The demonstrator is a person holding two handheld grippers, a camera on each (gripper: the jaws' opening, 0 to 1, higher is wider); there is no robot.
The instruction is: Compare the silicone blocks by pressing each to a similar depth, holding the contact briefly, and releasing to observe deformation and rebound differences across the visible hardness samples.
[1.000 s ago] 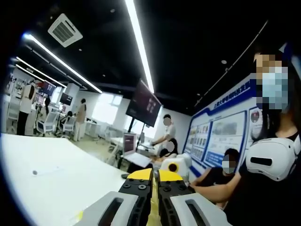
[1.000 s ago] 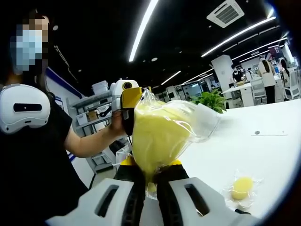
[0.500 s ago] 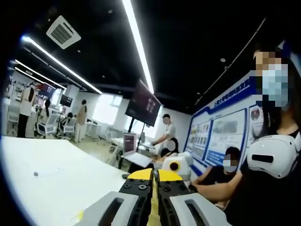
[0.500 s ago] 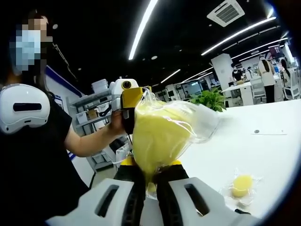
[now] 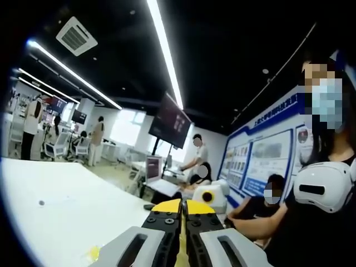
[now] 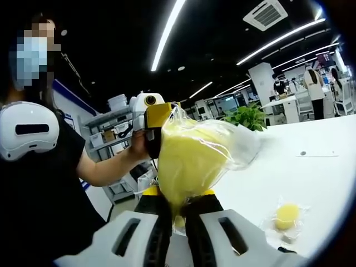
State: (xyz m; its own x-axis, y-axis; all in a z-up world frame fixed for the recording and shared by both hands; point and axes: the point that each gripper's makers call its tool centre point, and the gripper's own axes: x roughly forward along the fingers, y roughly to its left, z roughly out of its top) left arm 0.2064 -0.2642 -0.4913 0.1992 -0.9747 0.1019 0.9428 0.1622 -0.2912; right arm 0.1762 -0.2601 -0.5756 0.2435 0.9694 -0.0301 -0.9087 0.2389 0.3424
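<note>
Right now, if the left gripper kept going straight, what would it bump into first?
Probably the right gripper, the white and yellow one just past the left gripper and its shut fingers. Depth is hard to judge, so it might slip past towards the seated people behind.

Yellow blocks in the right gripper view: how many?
2. One bagged yellow block is held up, pinched in the right tool; a smaller bagged one lies on the white table. Others may be hidden.
</note>
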